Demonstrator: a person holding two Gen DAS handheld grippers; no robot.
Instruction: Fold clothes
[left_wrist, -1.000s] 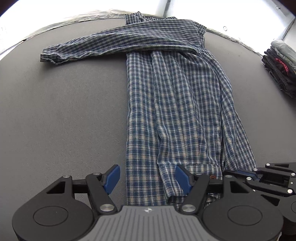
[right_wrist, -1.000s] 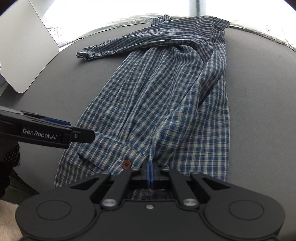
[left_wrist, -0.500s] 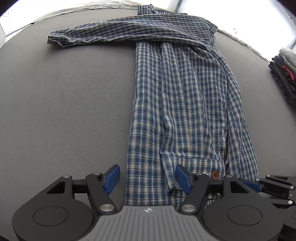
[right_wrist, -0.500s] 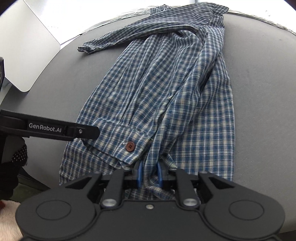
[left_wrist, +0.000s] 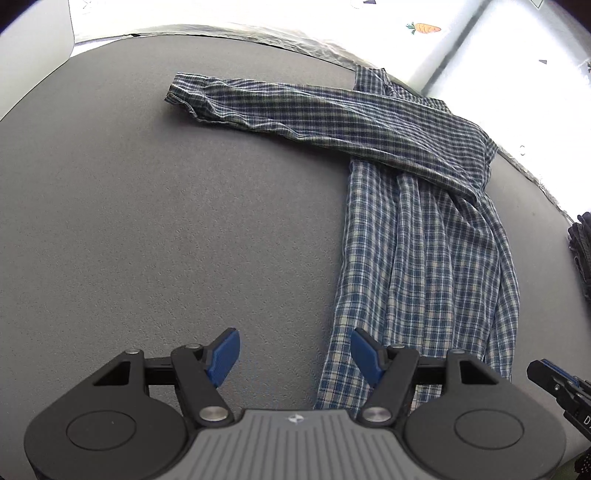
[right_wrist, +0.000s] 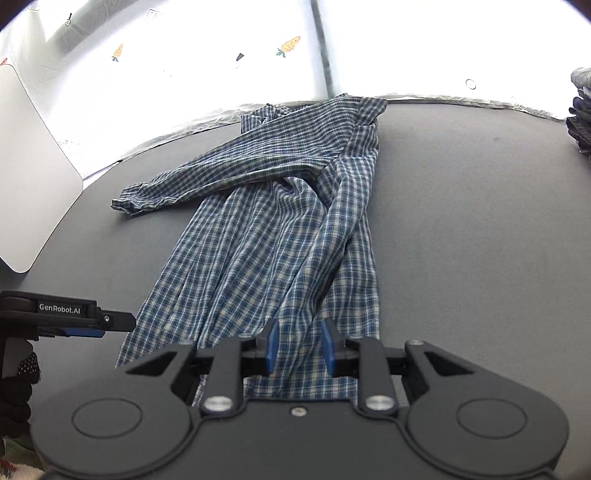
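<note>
A blue plaid shirt (left_wrist: 424, 258) lies lengthwise on the grey table (left_wrist: 147, 221), one sleeve (left_wrist: 295, 107) folded across its top toward the left. My left gripper (left_wrist: 295, 354) is open over the table at the shirt's lower left hem; only its right pad overlaps the cloth. In the right wrist view the shirt (right_wrist: 288, 229) runs away from my right gripper (right_wrist: 300, 345). Its jaws stand a little apart over the lower hem, with plaid cloth showing between the pads, which do not press on it. The left gripper (right_wrist: 110, 321) shows at the left edge.
A stack of dark folded clothes (right_wrist: 580, 118) sits at the table's far right, also seen as a dark stack (left_wrist: 581, 251) in the left view. A white board (right_wrist: 29, 184) leans at the left. Bare grey table (right_wrist: 461, 221) lies right of the shirt.
The right gripper, shut on a fold of the shirt's hem, has parted its jaws and lifted back. The left gripper has slid left, off the cuff and mostly off the shirt.
</note>
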